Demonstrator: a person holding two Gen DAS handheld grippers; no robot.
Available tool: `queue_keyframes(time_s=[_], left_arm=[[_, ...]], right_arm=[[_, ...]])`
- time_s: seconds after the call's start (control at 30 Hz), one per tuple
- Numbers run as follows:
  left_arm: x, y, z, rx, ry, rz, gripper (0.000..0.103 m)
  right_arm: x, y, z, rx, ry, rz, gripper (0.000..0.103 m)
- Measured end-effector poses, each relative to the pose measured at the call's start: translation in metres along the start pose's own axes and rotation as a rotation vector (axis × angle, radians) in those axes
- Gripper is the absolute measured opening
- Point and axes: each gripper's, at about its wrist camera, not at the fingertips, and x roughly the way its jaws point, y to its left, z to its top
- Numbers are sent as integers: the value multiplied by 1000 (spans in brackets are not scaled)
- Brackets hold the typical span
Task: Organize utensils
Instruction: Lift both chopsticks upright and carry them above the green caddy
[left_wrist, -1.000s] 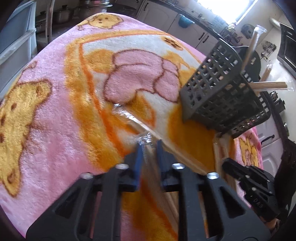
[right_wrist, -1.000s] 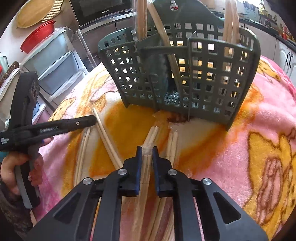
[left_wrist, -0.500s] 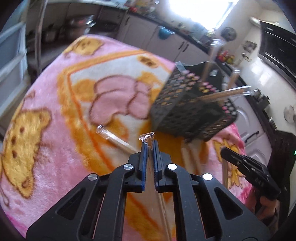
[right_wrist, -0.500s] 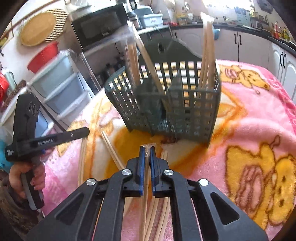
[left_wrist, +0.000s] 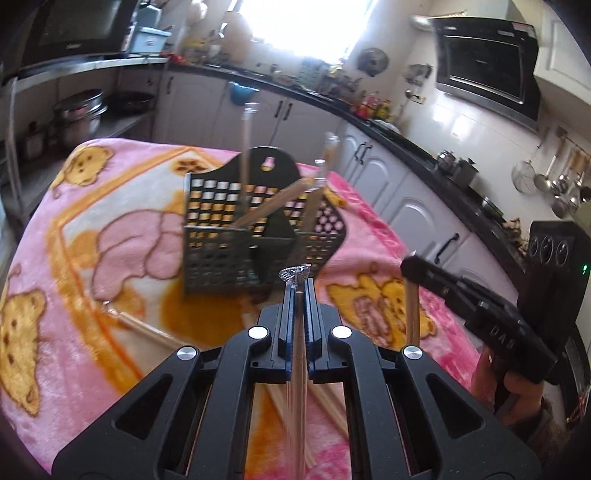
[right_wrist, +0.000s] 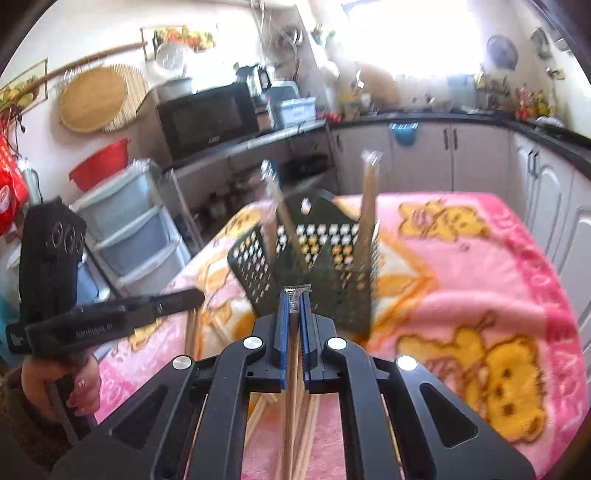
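Observation:
A dark slotted utensil basket (left_wrist: 221, 254) (right_wrist: 332, 295) stands on the pink blanket (left_wrist: 122, 206), with wrapped chopstick pairs upright and leaning in its compartments. My left gripper (left_wrist: 300, 295) is shut on a plastic-wrapped pair of chopsticks (left_wrist: 298, 369), held above the blanket just short of the basket; the wrapper's crimped end pokes past the fingertips. My right gripper (right_wrist: 294, 302) is likewise shut on a wrapped pair (right_wrist: 291, 387), raised in front of the basket. In the left wrist view the right gripper (left_wrist: 461, 291) shows at the right with its pair (left_wrist: 412, 314) hanging down.
Loose wrapped chopsticks (left_wrist: 147, 326) (right_wrist: 192, 328) lie on the blanket below and beside the grippers. A hand (right_wrist: 62, 380) holds the left gripper (right_wrist: 110, 317) at the left. Kitchen cabinets (left_wrist: 406, 206), plastic drawers (right_wrist: 136, 229) and a microwave (right_wrist: 210, 118) surround the table.
Both grippers closed fully on a wrapped chopstick pair and rose off the blanket, lifting the pairs. The views tilted up, so the basket now sits lower and farther off.

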Motion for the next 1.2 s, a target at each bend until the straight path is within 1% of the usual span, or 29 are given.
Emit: queue_keyframes(time_s=[0.1, 0.23, 0.4, 0.63, 0.73, 0.83, 1.03, 1.2], left_arm=[[2, -11, 3, 18, -4, -16, 2], [1, -19, 8, 26, -13, -46, 2], [1, -32, 14, 57, -26, -58, 2], [6, -52, 28, 80, -63, -110, 2], [6, -64, 35, 103, -80, -129, 2], [7, -73, 43, 119, -98, -140, 2], [8, -85, 58, 138, -112, -161, 2], [4, -94, 74, 156, -140, -168, 2]], right_arm=[[-10, -8, 6, 10, -33, -16, 6], [-15, -15, 11, 1, -46, -39, 6], [-20, -19, 17, 0, -75, -71, 6], [-37, -29, 24, 21, -160, -78, 6], [-50, -29, 29, 5, -212, -80, 6], [-61, -30, 35, -8, -260, -105, 6], [-66, -36, 48, -10, -275, -107, 6], [-67, -35, 60, -22, -285, -110, 6]])
